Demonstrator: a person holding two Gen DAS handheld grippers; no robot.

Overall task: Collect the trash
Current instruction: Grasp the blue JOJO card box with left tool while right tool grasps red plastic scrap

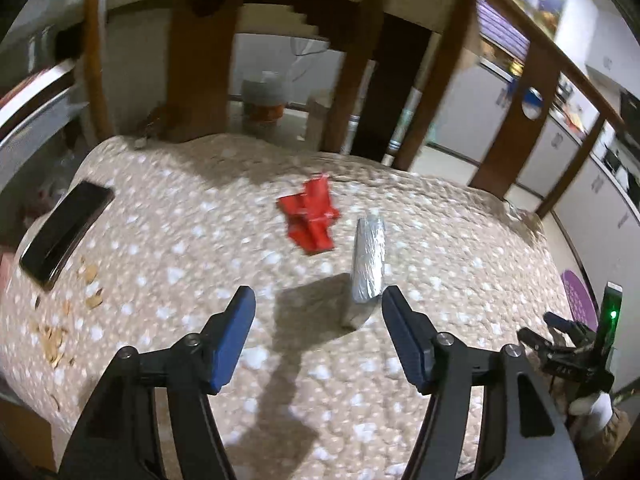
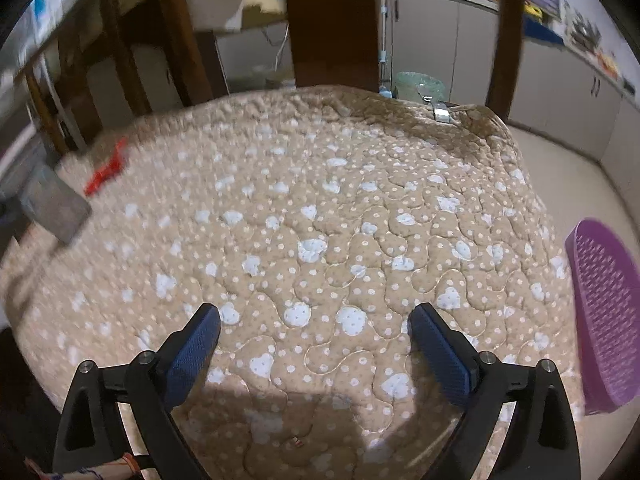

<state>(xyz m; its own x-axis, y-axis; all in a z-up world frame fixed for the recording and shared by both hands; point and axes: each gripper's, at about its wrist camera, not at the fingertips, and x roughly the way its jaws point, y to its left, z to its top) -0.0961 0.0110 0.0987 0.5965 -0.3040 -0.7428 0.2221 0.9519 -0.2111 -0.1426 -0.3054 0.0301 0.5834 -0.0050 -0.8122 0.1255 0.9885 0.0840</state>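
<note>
Red crumpled wrapper (image 1: 310,216) and silver foil packet (image 1: 368,266) lie uncollected mid-tabletop; nutshell scraps (image 1: 60,320) remain near its left edge. Left gripper (image 1: 318,300) and right gripper (image 2: 314,318) both have fingers spread, holding nothing. Purple basket (image 2: 604,320) stands beyond the right edge.

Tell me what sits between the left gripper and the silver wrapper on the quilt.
Nothing visible does. The left gripper is open and empty, and the silver wrapper lies just ahead of its fingers, nearer the right one. Only bare quilt lies between. The red wrapper lies beyond, out of the path.
</note>
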